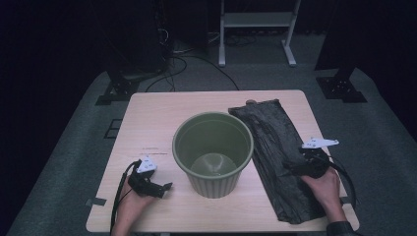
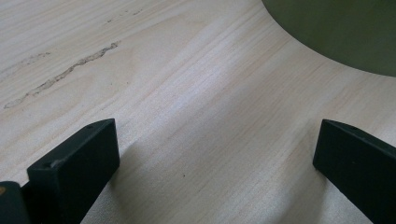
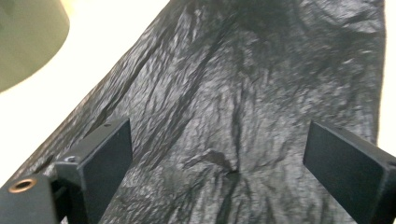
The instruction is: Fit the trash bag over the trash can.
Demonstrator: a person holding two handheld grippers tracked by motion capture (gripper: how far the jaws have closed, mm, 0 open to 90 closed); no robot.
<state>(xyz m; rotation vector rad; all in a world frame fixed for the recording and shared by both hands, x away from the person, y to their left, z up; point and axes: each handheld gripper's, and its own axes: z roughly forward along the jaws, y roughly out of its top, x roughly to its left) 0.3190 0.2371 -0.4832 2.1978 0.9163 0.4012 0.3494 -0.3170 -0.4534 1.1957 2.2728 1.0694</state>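
A green plastic pot [image 1: 213, 153] stands empty in the middle of the light wooden table [image 1: 157, 110]. To its right lies a flat, crinkled black plastic bag [image 1: 275, 147], running from the far edge to the near edge. My right gripper [image 1: 291, 168] hovers low over the bag's near half, jaws wide apart with the black bag [image 3: 243, 107] spread beneath them and nothing held. My left gripper [image 1: 166, 187] rests near the table's front left, pointing toward the pot, open over bare wood [image 2: 196, 116]. The pot's rim [image 2: 341, 32] shows at the upper right of the left gripper view.
Beyond the table stand a white metal frame [image 1: 255, 29] and dark stands with cables on grey carpet. Bare tabletop lies left of the pot and behind it. The pot's side [image 3: 25, 37] sits at the right gripper view's upper left.
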